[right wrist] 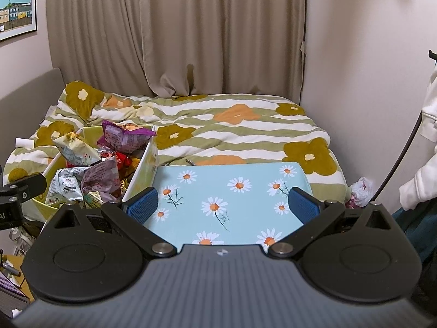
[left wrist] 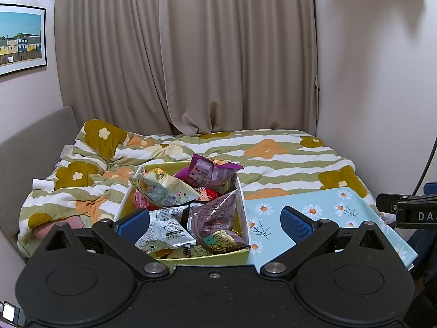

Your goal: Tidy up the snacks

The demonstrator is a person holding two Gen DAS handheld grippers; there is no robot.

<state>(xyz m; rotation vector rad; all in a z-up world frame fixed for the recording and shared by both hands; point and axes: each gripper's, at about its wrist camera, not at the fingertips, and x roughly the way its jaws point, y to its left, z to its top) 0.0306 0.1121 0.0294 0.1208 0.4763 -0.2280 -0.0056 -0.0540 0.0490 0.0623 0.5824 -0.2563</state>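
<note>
Oddly, only "DAS" reads on right tool (left wrist: 418, 213); both tools spread above snack box (left wrist: 243, 202).

Beige curtains (left wrist: 191, 54) drawn, filling wall far ahead of jaws. Pale walls (right wrist: 363, 54) either side. Framed house picture (left wrist: 20, 38) upper left. Bed beyond jaws under striped floral duvet (right wrist: 245, 134); grey headboard (left wrist: 30, 142) at left.

The left gripper (left wrist: 215, 222) and the right gripper (right wrist: 222, 205) both sit level with jaws spread wide (blue pads facing inward), gripping nothing.
</note>
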